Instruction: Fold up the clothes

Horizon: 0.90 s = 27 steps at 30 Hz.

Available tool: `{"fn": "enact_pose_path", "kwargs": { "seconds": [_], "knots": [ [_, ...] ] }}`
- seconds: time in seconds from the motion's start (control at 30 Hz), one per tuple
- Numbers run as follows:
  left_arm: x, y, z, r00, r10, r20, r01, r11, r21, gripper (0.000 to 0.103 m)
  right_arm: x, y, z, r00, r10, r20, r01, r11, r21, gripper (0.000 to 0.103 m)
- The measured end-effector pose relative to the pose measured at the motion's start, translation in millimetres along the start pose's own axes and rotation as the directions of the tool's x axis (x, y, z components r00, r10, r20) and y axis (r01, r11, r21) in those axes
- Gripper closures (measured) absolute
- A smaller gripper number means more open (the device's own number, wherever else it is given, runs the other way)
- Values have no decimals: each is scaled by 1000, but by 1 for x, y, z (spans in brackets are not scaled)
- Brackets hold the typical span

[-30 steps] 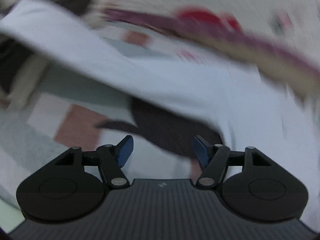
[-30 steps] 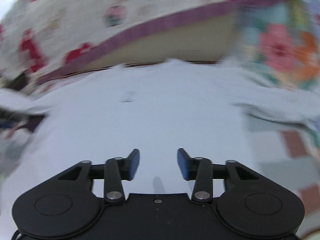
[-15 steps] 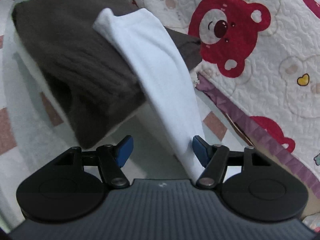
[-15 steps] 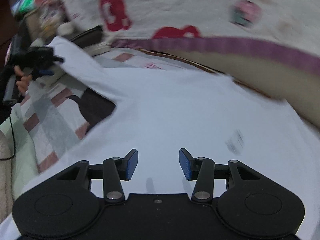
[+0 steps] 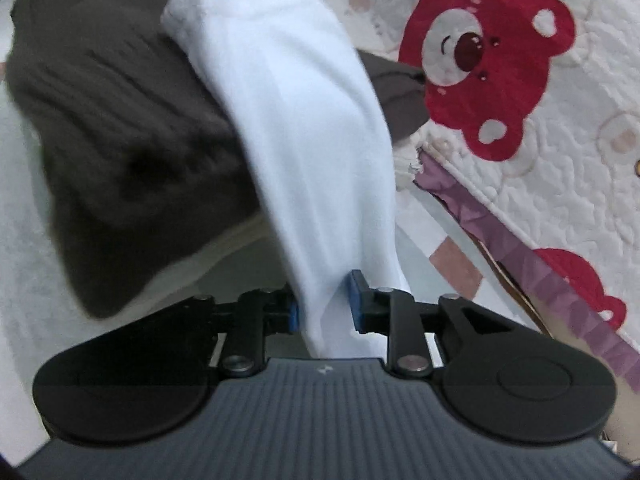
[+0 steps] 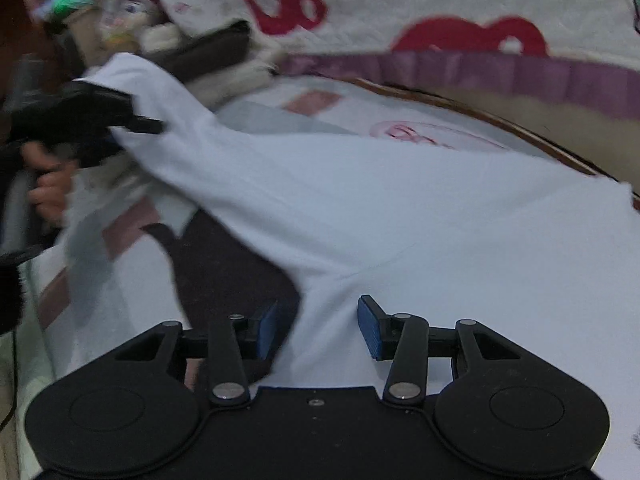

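The white cotton shirt (image 6: pixel 400 208) lies spread on the checked bed sheet (image 6: pixel 280 116), its sleeve draped over a dark brown knitted garment (image 5: pixel 120 140). The left gripper (image 5: pixel 324 312) has its jaws closed on the sleeve end. The right gripper (image 6: pixel 316 328) hangs over the shirt with jaws open, gripping nothing.

The shirt (image 5: pixel 304 140) is smooth, matt white cloth. The sweater (image 5: pixel 120 128) is dark, ribbed, fuzzy knit. The quilt (image 5: pixel 560 168) is stitched, puckered cloth. The left tool (image 5: pixel 324 312) is matt black plastic with blue pads.

Bed sheet (image 6: pixel 312 100) (pale, pink and grey checks) carries white shirt (image 6: pixel 440 216), dark brown garment (image 5: pixel 120 128), bear-print quilt (image 5: pixel 540 140) along edge.
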<state>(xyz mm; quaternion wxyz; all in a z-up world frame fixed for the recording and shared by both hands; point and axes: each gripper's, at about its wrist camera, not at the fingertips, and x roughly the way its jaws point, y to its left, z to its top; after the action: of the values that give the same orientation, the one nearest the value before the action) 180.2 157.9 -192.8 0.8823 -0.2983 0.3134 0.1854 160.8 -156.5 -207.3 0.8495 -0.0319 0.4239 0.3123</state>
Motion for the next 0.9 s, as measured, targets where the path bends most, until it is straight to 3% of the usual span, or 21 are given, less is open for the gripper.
{"fn": "enact_pose_path", "kwargs": {
  "seconds": [0.13, 0.2, 0.33, 0.43, 0.5, 0.6, 0.7, 0.73, 0.83, 0.87, 0.9],
  "knots": [
    [-11, -23, 5, 987, 96, 129, -115, 982, 151, 100, 0, 1, -9, 993, 111, 42, -112, 994, 19, 52],
    [-15, -30, 8, 980, 104, 171, -133, 977, 169, 100, 2, 1, -7, 992, 116, 43, -117, 993, 17, 52],
    [-15, -35, 11, 973, 123, 197, -161, 968, 191, 100, 3, -1, -3, 990, 139, 38, -141, 988, 61, 52],
    [-20, -34, 10, 974, 108, 197, -144, 973, 182, 100, -3, -7, -6, 979, 205, 20, -206, 971, 122, 53],
    [-24, -36, 6, 983, 65, 173, -97, 978, 184, 100, -20, -15, -11, 969, 247, 18, -244, 938, 245, 53],
    [-35, -49, -7, 991, -26, 132, -6, 971, 237, 100, -71, -29, -35, 967, 214, 137, -250, 901, 355, 51],
    [-50, -76, -23, 986, -119, 119, 74, 941, 329, 100, -102, -53, -65, 990, 51, 128, -99, 907, 410, 51],
    [-58, -87, -27, 979, -165, 117, 116, 931, 347, 100, -108, -63, -76, 994, -5, 111, -44, 903, 428, 51],
    [-81, -135, -45, 955, -291, 59, 244, 882, 404, 100, -118, -97, -104, 998, -51, 38, 21, 818, 575, 56],
    [-87, -151, -54, 938, -345, 15, 311, 862, 401, 100, -122, -106, -113, 998, -59, 38, 22, 779, 626, 57],
    [-91, -166, -63, 909, -413, -51, 400, 835, 377, 100, -127, -111, -117, 997, -69, 45, 25, 770, 637, 57]
  ]
}}
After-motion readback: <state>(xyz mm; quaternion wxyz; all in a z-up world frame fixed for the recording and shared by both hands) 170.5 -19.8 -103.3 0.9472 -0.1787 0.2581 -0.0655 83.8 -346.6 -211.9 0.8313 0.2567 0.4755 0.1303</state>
